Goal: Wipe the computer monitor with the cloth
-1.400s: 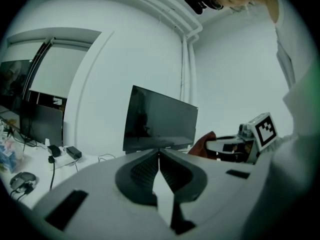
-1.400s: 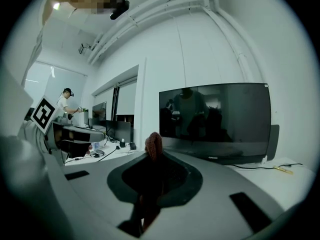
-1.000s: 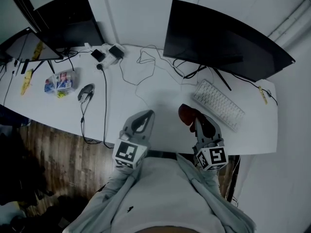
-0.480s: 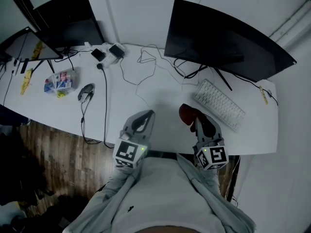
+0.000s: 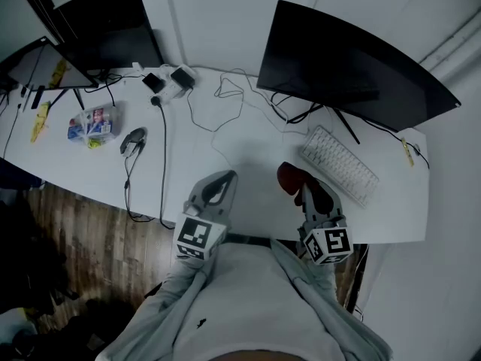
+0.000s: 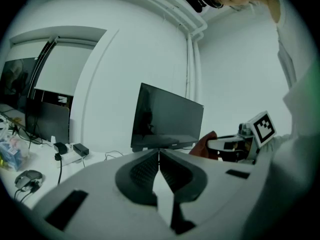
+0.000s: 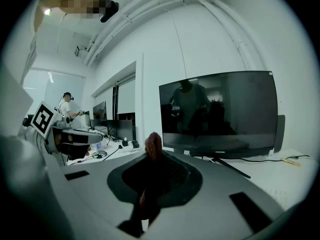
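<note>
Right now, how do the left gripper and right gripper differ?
The left gripper is shut on nothing; the right gripper clamps the red cloth in its fingers. The left gripper is over bare desk; the right gripper is nearer the keyboard. Both hang over the desk's near edge, facing the monitor.

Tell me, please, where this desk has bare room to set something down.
Bare desk lies between the loose cables and the keyboard, and right of the keyboard. The left end is crowded: power strip, packets.
</note>
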`<state>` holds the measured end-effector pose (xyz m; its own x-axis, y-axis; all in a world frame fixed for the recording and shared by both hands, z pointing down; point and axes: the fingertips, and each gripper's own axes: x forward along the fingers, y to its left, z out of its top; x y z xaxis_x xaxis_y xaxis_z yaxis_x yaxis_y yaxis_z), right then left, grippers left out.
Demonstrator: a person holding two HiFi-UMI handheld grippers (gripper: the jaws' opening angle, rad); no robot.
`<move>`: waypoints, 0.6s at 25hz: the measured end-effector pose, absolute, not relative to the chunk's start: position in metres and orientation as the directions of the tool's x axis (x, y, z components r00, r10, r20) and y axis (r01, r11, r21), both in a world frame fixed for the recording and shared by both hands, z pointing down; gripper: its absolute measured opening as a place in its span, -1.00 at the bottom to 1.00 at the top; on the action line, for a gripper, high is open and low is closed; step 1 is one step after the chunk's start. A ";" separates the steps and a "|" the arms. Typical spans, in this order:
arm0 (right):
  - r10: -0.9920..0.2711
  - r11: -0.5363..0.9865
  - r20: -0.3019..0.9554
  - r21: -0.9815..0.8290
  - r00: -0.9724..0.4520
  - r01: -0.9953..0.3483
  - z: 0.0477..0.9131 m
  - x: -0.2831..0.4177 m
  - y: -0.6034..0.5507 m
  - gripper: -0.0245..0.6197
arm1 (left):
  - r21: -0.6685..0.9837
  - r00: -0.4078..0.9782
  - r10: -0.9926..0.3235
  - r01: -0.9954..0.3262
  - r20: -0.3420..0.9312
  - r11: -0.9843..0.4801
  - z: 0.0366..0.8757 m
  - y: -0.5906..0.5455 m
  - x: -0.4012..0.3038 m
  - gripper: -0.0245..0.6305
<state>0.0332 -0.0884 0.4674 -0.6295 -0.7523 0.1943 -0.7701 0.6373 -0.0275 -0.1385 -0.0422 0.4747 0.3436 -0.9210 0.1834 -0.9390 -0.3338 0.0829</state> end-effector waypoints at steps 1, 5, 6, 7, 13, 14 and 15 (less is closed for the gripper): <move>-0.753 0.637 0.194 -0.026 -0.629 -0.770 0.467 0.033 -0.088 -0.80 | 0.079 0.342 -0.922 -0.940 0.180 -0.333 0.474 -0.043 -0.140 -0.86; -0.754 0.637 0.191 -0.022 -0.629 -0.770 0.465 0.032 -0.090 -0.80 | 0.070 0.346 -0.921 -0.938 0.178 -0.338 0.472 -0.047 -0.145 -0.85; -0.753 0.638 0.191 -0.023 -0.630 -0.770 0.464 0.031 -0.091 -0.80 | 0.070 0.344 -0.922 -0.939 0.178 -0.337 0.472 -0.047 -0.148 -0.85; -0.753 0.638 0.191 -0.024 -0.630 -0.769 0.464 0.030 -0.092 -0.80 | 0.068 0.340 -0.924 -0.940 0.177 -0.333 0.470 -0.049 -0.151 -0.85; -0.754 0.635 0.190 -0.032 -0.629 -0.771 0.465 0.030 -0.097 -0.80 | 0.061 0.305 -0.936 -0.952 0.177 -0.298 0.468 -0.052 -0.165 -0.85; -0.755 0.634 0.189 -0.035 -0.628 -0.772 0.466 0.030 -0.098 -0.80 | 0.060 0.301 -0.936 -0.954 0.182 -0.295 0.470 -0.051 -0.167 -0.86; -0.756 0.633 0.188 -0.038 -0.627 -0.773 0.466 0.030 -0.099 -0.81 | 0.059 0.296 -0.937 -0.955 0.188 -0.290 0.472 -0.050 -0.169 -0.85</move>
<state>0.0297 -0.0988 0.4661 -0.6274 -0.7556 0.1883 -0.7734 0.6328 -0.0380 -0.1688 -0.0505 0.4718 0.2959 -0.9365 0.1879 -0.9552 -0.2899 0.0592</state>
